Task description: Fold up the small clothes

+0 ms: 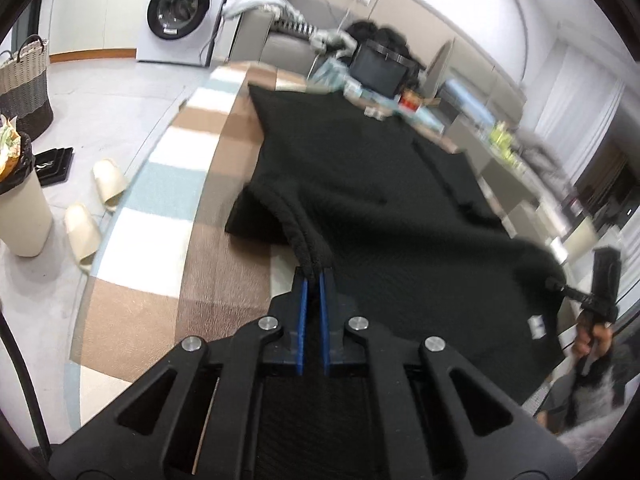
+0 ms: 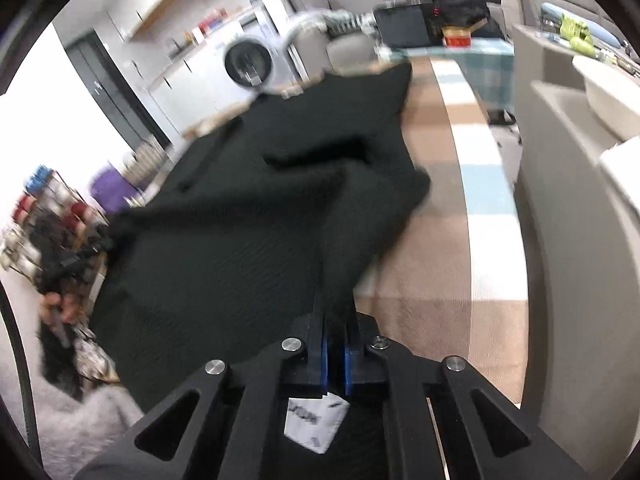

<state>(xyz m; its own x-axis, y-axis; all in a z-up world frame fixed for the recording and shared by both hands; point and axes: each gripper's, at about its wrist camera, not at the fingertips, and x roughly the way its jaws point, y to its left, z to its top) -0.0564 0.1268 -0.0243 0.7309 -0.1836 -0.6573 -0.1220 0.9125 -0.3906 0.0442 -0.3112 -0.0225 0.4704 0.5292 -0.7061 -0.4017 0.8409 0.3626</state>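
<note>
Blue-padded black left tongs (image 1: 314,276) fill the bottom of the left wrist view, closed on a bunched corner of the black knitted garment (image 1: 360,184), which rises into the pads at lower centre. From the right wrist view, the right tongs (image 2: 335,312) are likewise clamped on the opposite near corner of that dark knit, with a white label (image 2: 316,424) hanging below the pads at the bottom of the frame. Most of the garment lies spread across the middle of both frames on the brown leather-look tabletop (image 1: 224,264), its near edge lifted off the surface between the two grips and sagging a little. My reading is that the near hem is being brought up for a fold away from the person. To do this well, both corners should travel level and together, taut enough to keep the edge straight but not so hard that the far part drags, then be laid down squarely on the far edge before release. Beside the tabletop runs a checked rug in brown, white and pale blue (image 1: 160,184); beyond it, at upper left of the left view, stands a white front-loading washing machine (image 1: 180,8).
</note>
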